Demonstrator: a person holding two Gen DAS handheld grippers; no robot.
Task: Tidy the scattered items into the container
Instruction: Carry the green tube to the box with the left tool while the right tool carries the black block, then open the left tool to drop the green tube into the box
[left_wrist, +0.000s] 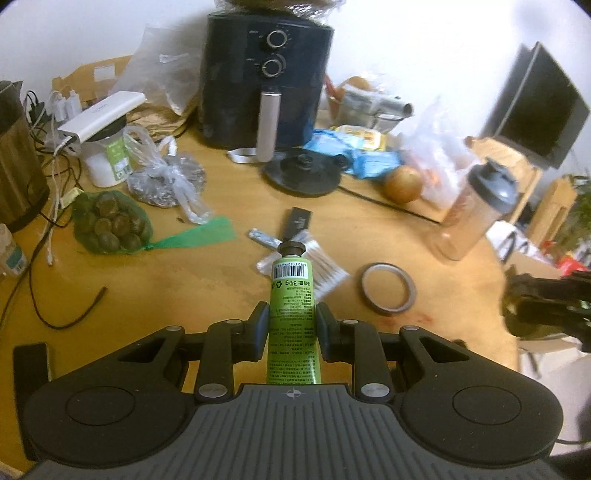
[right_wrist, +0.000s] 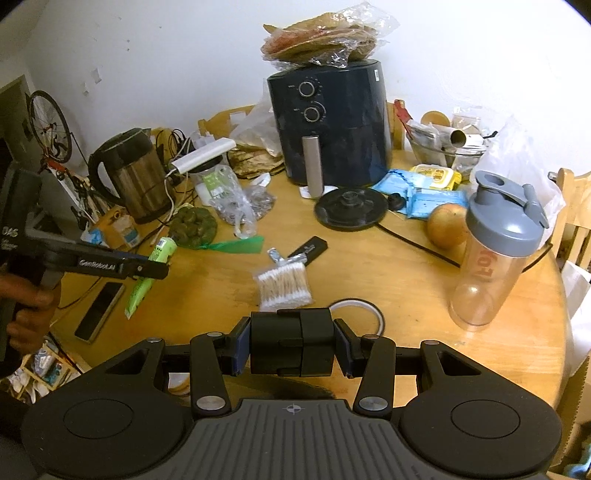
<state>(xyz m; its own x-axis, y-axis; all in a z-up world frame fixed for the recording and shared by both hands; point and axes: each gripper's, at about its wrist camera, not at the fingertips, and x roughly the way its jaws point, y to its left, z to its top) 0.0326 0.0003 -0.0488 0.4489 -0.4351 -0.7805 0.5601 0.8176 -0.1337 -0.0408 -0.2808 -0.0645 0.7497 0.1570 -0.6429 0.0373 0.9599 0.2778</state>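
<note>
1. A green tube (left_wrist: 292, 314) is pinched between the jaws of the left gripper (left_wrist: 291, 317) and is held clear above the tabletop (left_wrist: 147, 288), cap pointing away.
2. A bag of cotton swabs (right_wrist: 283, 286) is seen lying mid-tabletop, with a dark flat stick (right_wrist: 310, 249) just beyond it.
3. A ring of tape (left_wrist: 388, 288) is found flat on the tabletop, near right of the swabs.
4. A black box (right_wrist: 291, 341) is clamped between the jaws of the right gripper (right_wrist: 291, 343).
5. A shaker bottle (right_wrist: 495, 251) is seen standing at the far right.
</note>
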